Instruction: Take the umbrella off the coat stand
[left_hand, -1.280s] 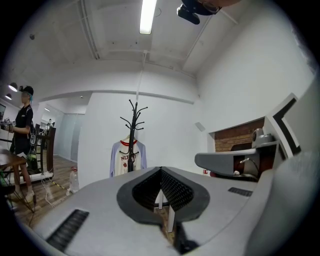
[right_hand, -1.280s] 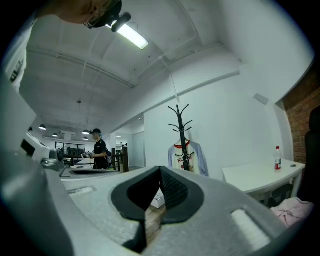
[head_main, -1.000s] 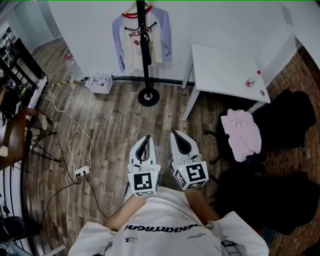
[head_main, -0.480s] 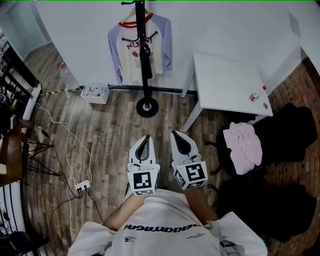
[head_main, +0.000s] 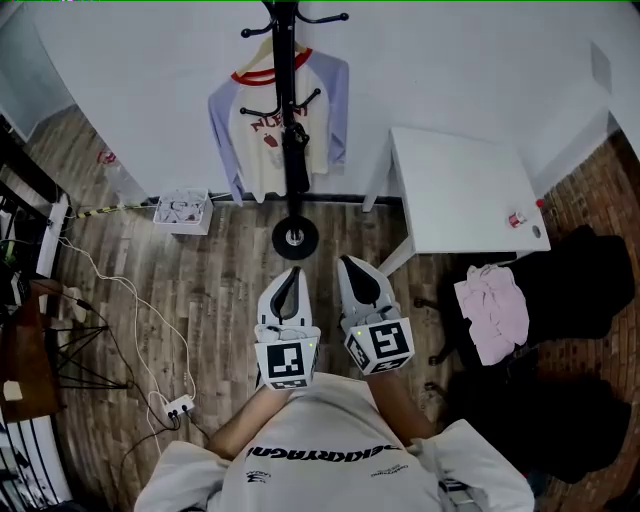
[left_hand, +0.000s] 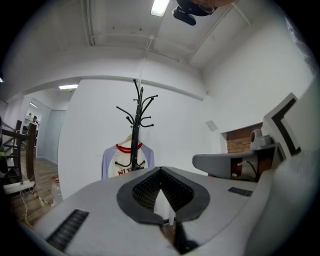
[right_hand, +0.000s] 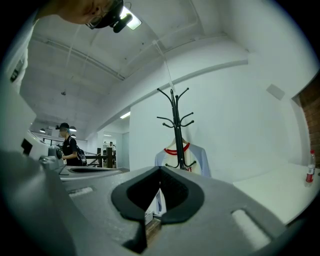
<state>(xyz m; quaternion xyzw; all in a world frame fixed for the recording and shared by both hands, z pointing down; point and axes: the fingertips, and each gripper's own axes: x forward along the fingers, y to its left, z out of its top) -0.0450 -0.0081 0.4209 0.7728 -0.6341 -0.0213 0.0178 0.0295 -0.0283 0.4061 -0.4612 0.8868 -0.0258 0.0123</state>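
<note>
A black folded umbrella (head_main: 296, 160) hangs upright along the black coat stand (head_main: 284, 60), upper centre of frame.

A plank floor (head_main: 230, 280) fills most of the head view. At 12 o'clock, near the white wall, the round black base of the coat stand (head_main: 295, 238) sits on the boards. At 10 o'clock a white box (head_main: 182, 210) rests at the foot of the wall, with yellow-black tape (head_main: 110, 209) running off to its left. At 8 o'clock a white power strip (head_main: 180, 406) lies among loose cables (head_main: 118, 288). At 2 o'clock stands a white table (head_main: 450, 185), and a small bottle (head_main: 516, 218) sits near its right edge. At 4 o'clock a pink cloth (head_main: 495, 312) lies on dark furniture (head_main: 570, 270), too dim to name.
</note>
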